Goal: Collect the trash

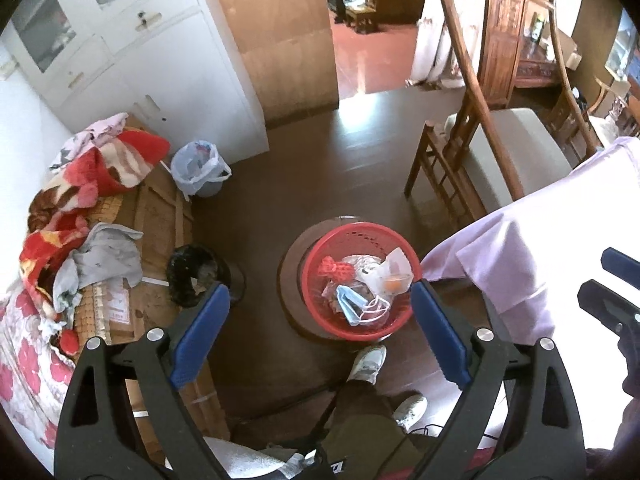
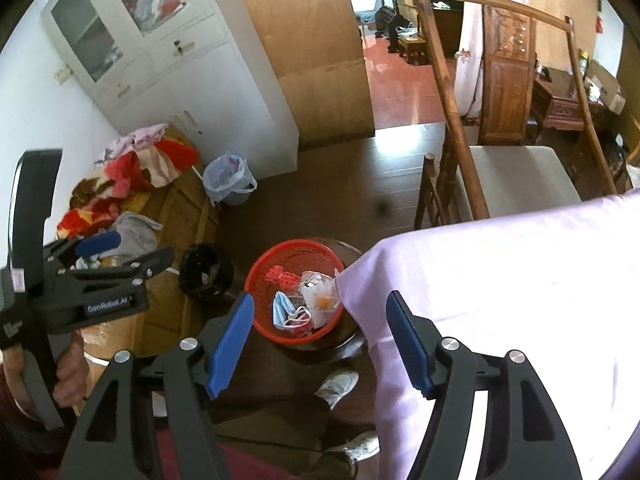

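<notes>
Two sets of blue-padded tongs, left tongs (image 1: pixel 320 332) and right tongs (image 2: pixel 320 344), both gaping apart and empty. Below and between them: red plastic mesh basket (image 1: pixel 316 258) holding a blue face mask (image 1: pixel 349 305) and wrappers. Risk: lilac cloth (image 2: pixel 500 280) overhangs the basket's rim; the right tongs may snag it and tip the basket.

Lilac cloth (image 2: pixel 500 280) hides the red basket's (image 2: pixel 260 276) right rim and its table

Left gripper (image 1: pixel 320 320) spread wide, nothing between the blue pads. At its twelve o'clock, red basket (image 1: pixel 320 268) on a round stool (image 1: pixel 290 276), holding face mask (image 1: pixel 352 304) and wrappers. Black bin (image 1: pixel 192 276) at nine o'clock.
</notes>
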The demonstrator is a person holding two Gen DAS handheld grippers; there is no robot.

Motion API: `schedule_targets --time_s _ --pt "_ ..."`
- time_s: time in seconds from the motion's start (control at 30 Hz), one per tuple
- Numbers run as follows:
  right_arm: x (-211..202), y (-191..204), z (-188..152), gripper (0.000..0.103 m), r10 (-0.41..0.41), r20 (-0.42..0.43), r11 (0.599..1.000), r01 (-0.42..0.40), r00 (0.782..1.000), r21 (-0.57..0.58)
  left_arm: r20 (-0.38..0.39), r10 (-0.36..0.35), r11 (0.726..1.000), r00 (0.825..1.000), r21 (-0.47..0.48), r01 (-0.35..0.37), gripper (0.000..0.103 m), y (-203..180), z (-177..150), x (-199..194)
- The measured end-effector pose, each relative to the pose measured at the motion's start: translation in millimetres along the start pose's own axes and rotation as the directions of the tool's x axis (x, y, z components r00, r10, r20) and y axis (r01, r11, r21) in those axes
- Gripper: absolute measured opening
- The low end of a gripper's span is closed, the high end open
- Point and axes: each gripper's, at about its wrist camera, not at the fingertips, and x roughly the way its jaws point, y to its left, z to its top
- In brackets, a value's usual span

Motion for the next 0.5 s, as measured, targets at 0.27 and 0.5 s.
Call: schedule_targets --time_s 0.27,0.5 --pt "-1.0 9.6 -8.2 0.080 -0.050 -0.035 0.998 0.048 0.998 -0.040 0.020 0.048 0.999 0.999 -0.016 -0.048 0.092 -4.4 -18.1 -19.8" --pt "18.1 25.2 -6.1 0.083 -0.076 -0.094 0.995 0.070 0.993 -0.073 0.000 0.067 0.997 0.998 -0.038 -0.067 0.092 8.7 -18.4 -12.5"
